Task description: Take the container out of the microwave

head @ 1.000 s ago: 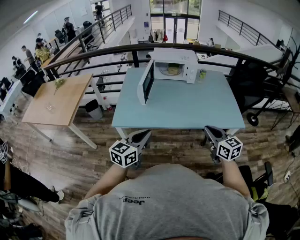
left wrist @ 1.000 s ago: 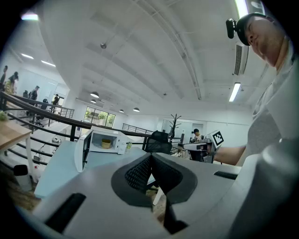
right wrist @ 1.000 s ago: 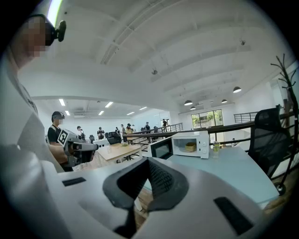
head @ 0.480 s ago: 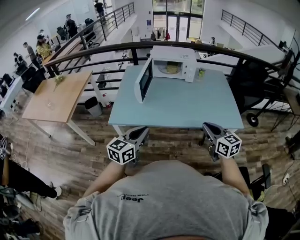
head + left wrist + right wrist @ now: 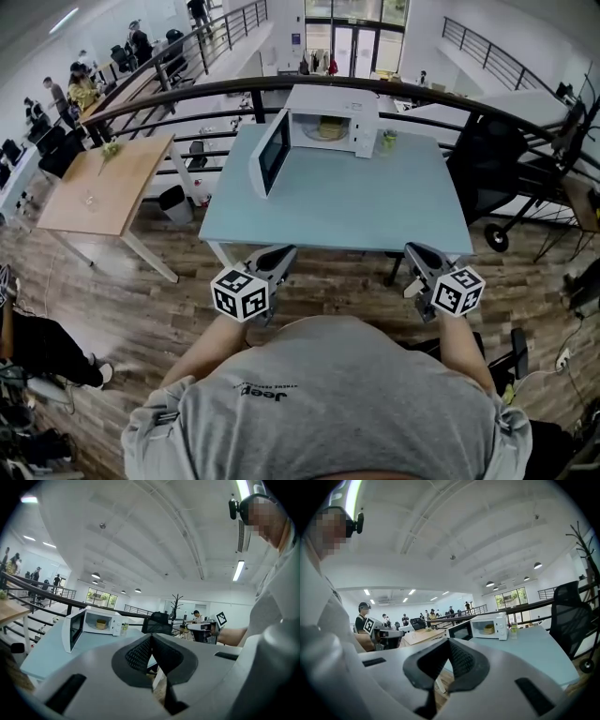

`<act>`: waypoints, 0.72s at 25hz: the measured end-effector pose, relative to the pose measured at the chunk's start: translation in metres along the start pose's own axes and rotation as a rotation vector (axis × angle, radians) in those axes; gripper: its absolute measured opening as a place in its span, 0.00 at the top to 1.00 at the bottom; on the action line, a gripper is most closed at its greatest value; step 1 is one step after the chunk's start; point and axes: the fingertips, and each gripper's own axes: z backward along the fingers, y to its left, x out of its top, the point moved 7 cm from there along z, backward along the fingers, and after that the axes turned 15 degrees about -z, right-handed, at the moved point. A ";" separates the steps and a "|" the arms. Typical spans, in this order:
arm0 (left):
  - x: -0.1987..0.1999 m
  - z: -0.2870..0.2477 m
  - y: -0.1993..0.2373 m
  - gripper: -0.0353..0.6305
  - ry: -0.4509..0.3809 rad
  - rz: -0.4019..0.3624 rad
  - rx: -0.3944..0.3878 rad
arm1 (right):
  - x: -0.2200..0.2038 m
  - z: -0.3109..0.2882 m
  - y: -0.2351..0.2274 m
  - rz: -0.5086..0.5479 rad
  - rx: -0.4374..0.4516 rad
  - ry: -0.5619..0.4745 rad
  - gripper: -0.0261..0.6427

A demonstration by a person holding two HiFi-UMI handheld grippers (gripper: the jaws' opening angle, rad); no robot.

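- Head view: a white box-shaped microwave oven [image 5: 333,117] stands at the far edge of the pale blue bench [image 5: 356,211], its door [image 5: 270,150] swung wide to the left. The small round yellowish container [image 5: 326,130] sits inside the cavity. The left gripper [image 5: 277,256] and right gripper [image 5: 418,253] hover off the bench's near edge, well apart from the oven.
- Left gripper view: the jaws are pressed together with nothing between them. The container [image 5: 101,624] looks low and squat on the oven floor.
- Right gripper view: these jaws are likewise clenched on nothing. The container [image 5: 489,629] is too small to tell its material, but it looks light and rigid. The jaws would have to open first; a pinch on its rim or side wall, kept level, should then serve.
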 end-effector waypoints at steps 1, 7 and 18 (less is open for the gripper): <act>0.001 -0.006 -0.006 0.92 0.002 -0.001 -0.006 | 0.000 0.006 -0.004 0.002 0.004 -0.001 0.94; 0.007 -0.044 -0.043 0.92 0.037 -0.023 -0.058 | -0.002 0.045 -0.030 -0.015 0.021 -0.015 0.94; 0.000 -0.062 -0.042 0.92 0.083 -0.024 -0.077 | -0.014 0.036 -0.054 -0.060 0.035 0.004 0.94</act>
